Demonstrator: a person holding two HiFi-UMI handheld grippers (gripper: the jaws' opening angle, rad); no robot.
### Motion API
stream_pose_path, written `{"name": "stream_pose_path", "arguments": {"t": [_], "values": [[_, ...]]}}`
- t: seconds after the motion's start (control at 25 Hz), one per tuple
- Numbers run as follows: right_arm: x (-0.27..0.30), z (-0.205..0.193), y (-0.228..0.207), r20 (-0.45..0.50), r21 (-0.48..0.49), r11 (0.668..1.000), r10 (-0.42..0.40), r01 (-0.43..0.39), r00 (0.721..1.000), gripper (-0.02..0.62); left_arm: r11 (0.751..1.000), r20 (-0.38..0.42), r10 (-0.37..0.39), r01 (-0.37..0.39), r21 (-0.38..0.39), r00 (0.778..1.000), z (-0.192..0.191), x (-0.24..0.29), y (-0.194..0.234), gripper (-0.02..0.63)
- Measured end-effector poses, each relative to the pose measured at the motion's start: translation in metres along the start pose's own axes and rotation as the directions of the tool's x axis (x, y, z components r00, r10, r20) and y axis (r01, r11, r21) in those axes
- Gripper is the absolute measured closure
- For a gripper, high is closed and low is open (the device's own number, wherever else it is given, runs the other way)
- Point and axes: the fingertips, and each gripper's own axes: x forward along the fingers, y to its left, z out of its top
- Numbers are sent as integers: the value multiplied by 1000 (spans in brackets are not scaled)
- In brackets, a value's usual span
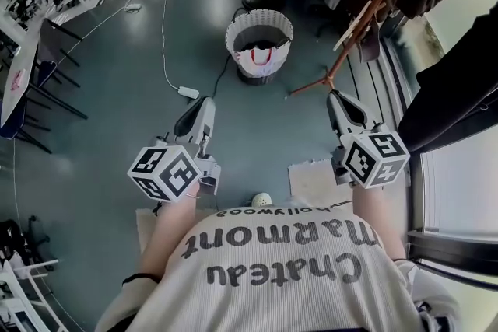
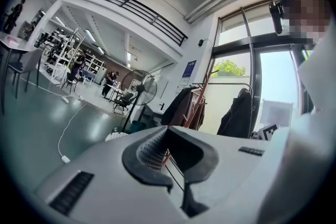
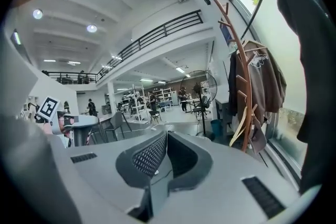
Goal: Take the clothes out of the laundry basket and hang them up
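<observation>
A white woven laundry basket (image 1: 259, 43) stands on the grey floor ahead, with dark cloth and a white bag with red handles inside. My left gripper (image 1: 207, 106) is shut and empty, held well short of the basket at its left. On the right, my right gripper (image 1: 334, 99) is also shut and empty. A wooden coat stand (image 1: 366, 12) rises at the right, with dark garments (image 3: 262, 86) hanging on it. In the left gripper view the basket's rim (image 2: 116, 135) peeks over the left gripper (image 2: 167, 140). The right gripper (image 3: 166, 140) points level toward the room.
A white cable with a power strip (image 1: 187, 92) runs over the floor left of the basket. A standing fan (image 2: 140, 89) is behind the basket. Tables and chairs (image 1: 39, 66) fill the left side. Windows (image 1: 459, 198) line the right.
</observation>
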Motion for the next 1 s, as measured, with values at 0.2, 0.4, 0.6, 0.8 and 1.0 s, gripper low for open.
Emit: {"name": "stream_pose_path", "arguments": {"t": [0.2,0.4,0.6,0.8,1.0], "values": [[27,-35,-5,-105,22,1000,14,-11,994,565,998,-80,25,-30,-56,997,-31,9,32,597],[68,-53,-15,-159,22,999,43,-40,986,565,995,-126,44,-55,-88,991,-49,36,58,597],[119,-51,-37,-175,32,997,71,-66,982,565,993,-128,74,-85,-85,989,-42,72,81,597],[179,-43,-60,-203,38,992,122,-117,971,565,987,-124,122,-134,-92,985,-29,116,113,597],[244,-18,-84,-213,29,984,177,-175,961,565,981,-99,153,-164,-106,983,-5,172,135,597]]}}
